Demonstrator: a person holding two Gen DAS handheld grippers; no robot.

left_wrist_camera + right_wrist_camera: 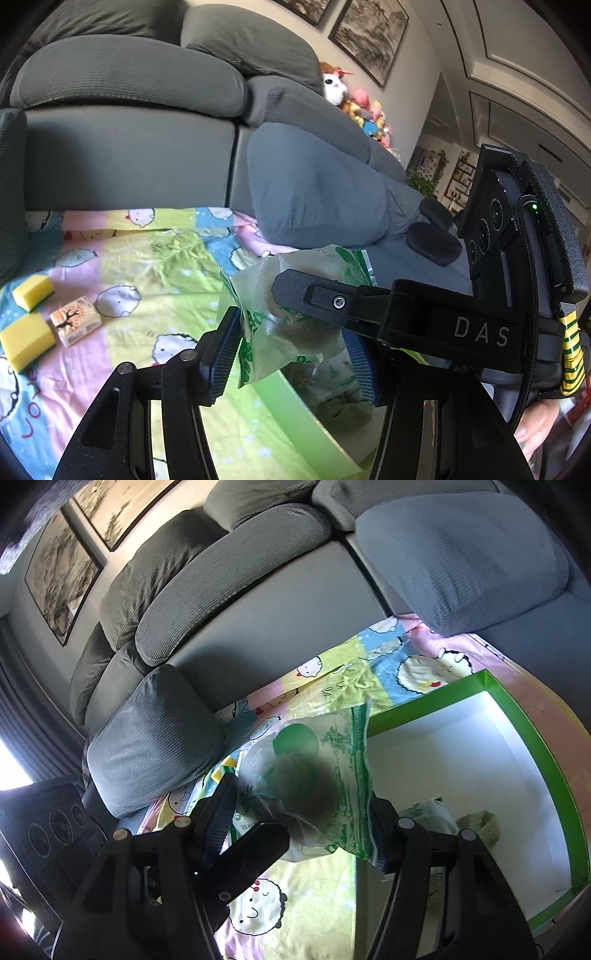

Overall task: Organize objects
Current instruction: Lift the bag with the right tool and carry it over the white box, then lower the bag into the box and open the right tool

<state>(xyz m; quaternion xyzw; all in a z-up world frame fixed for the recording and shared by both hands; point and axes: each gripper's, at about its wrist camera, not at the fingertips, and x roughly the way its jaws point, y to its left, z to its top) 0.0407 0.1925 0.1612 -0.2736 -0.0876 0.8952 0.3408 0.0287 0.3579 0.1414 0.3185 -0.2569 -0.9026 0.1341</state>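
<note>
Plastic bag (273, 325): clear film with green print, something dark and round inside; held above the cartoon-print sheet (147, 266), at the near edge of the green-rimmed box (517, 716). In the right wrist view the bag (332, 775) sits at centre frame, the box at 3 o'clock of it.
Left tool (291, 354): fingers either side of the bag, closed onto it.
Right tool (303, 812): reaches in from 3 o'clock in the left wrist view, its fingers closed on the same bag.
Box contents: a second printed bag (424, 812) and a pale crumpled item (480, 827) on its white floor.
Sponges, two, yellow (31, 291) (24, 341): on the sheet at 9 o'clock, a small printed packet (75, 321) just beside them.
Grey sofa cushions (129, 77): at 12 o'clock.
</note>
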